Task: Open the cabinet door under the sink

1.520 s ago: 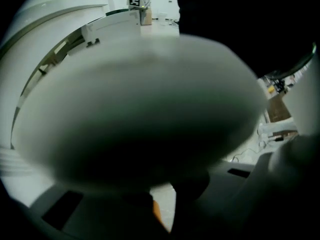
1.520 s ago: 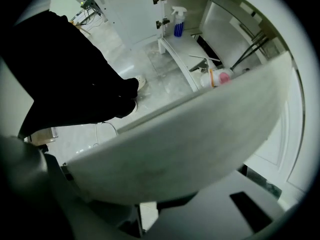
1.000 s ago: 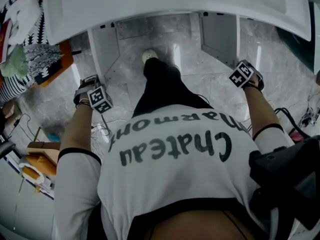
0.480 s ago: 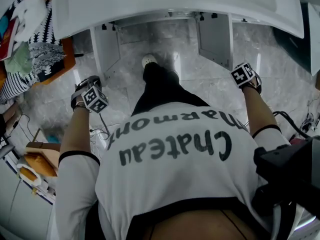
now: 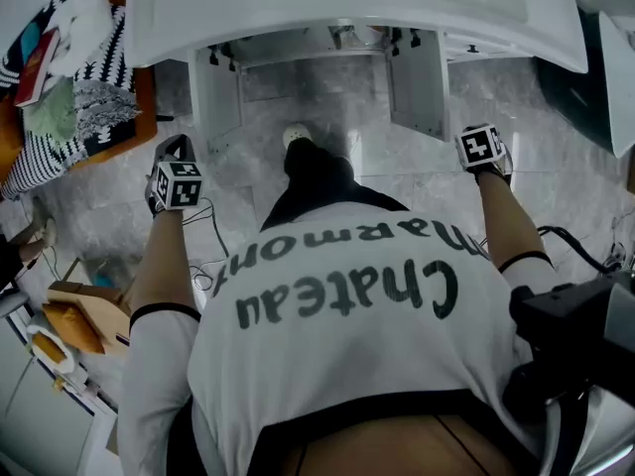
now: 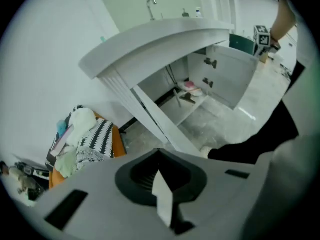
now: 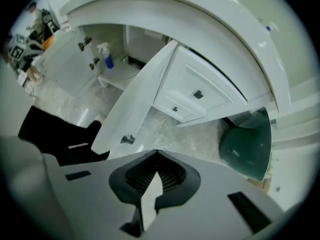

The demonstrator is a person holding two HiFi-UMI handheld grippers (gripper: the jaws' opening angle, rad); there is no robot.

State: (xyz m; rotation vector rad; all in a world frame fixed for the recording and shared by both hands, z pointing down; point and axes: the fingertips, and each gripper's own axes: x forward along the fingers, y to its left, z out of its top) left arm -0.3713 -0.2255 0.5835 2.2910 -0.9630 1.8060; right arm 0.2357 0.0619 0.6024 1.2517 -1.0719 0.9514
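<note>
The white cabinet under the sink [image 5: 327,13] stands with both doors swung out: the left door [image 5: 213,92] and the right door [image 5: 417,82]. My left gripper [image 5: 175,167] hangs just outside the left door, apart from it. My right gripper [image 5: 483,149] hangs outside the right door, also clear of it. In the left gripper view the left gripper [image 6: 158,154] has just closed, shut on nothing. The right gripper [image 7: 156,154] has likewise just closed, empty, above the right door's handle [image 7: 127,139]. A spray bottle [image 7: 106,54] stands inside the cabinet.
A pile of striped cloths lies on an orange seat [image 5: 74,97] at the left. A dark green bin [image 7: 245,144] stands right of the cabinet beside a drawer unit [image 7: 192,99]. Cables [image 5: 203,266] trail over the marble floor. My leg and shoe [image 5: 298,137] reach toward the cabinet opening.
Both marker cubes have rolled and the left gripper has lifted away from the left door. The doors stay swung open. The head view now takes in more of the cabinet's inside.
</note>
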